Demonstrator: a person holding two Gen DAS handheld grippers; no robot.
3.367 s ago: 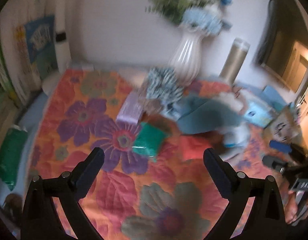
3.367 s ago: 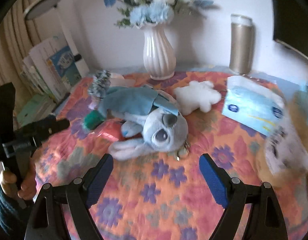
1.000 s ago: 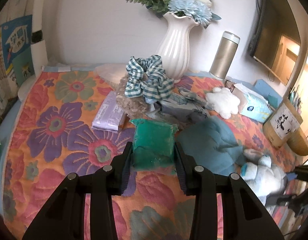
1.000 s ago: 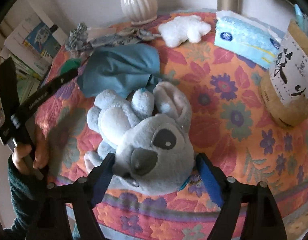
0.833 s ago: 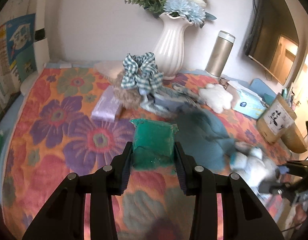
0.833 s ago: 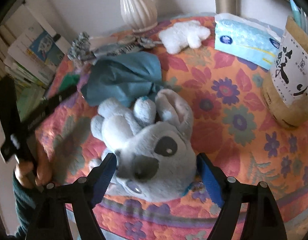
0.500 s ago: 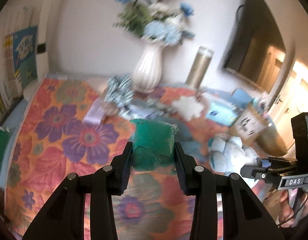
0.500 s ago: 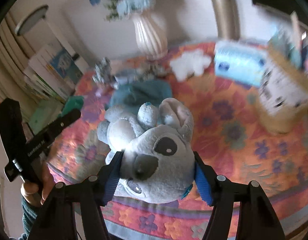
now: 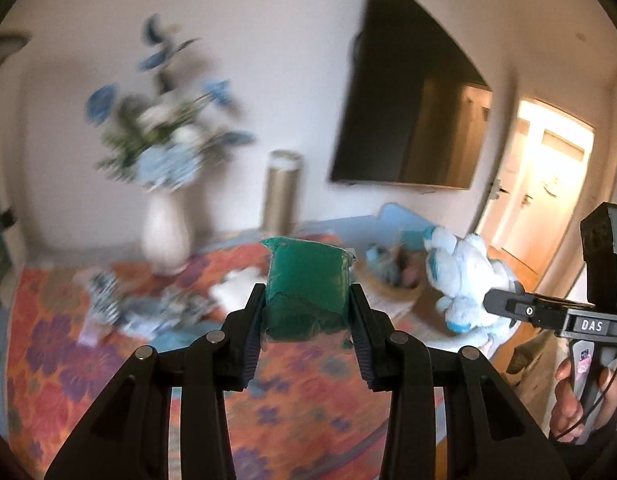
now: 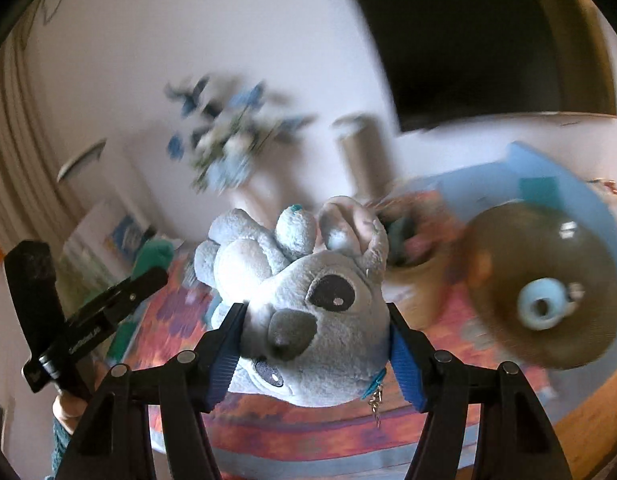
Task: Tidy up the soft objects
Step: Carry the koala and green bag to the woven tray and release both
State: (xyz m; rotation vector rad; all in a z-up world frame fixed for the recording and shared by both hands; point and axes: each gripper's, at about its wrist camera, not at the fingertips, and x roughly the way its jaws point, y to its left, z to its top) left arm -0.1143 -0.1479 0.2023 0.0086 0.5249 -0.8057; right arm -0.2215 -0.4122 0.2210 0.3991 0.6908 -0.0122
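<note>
My left gripper (image 9: 307,322) is shut on a green soft packet (image 9: 306,280) and holds it in the air above the floral cloth (image 9: 48,360). My right gripper (image 10: 314,344) is shut on the head of a grey-blue plush toy (image 10: 300,280), also lifted off the table. The plush also shows in the left wrist view (image 9: 462,276), at the right, with the right gripper behind it. The green packet shows in the right wrist view (image 10: 154,254) at the left. A checked scrunchie (image 9: 104,292) and a white plush (image 9: 232,290) lie blurred on the cloth.
A white vase with blue flowers (image 9: 164,236) and a gold flask (image 9: 282,192) stand at the back. A round woven basket (image 10: 544,288) with a blue roll in it sits at the right. A dark screen (image 9: 412,120) hangs on the wall. Books (image 10: 108,236) stand at the left.
Both grippers have risen and swung right with their loads. The plush and the green packet are now well above the cloth. The basket has come into the right wrist view.
</note>
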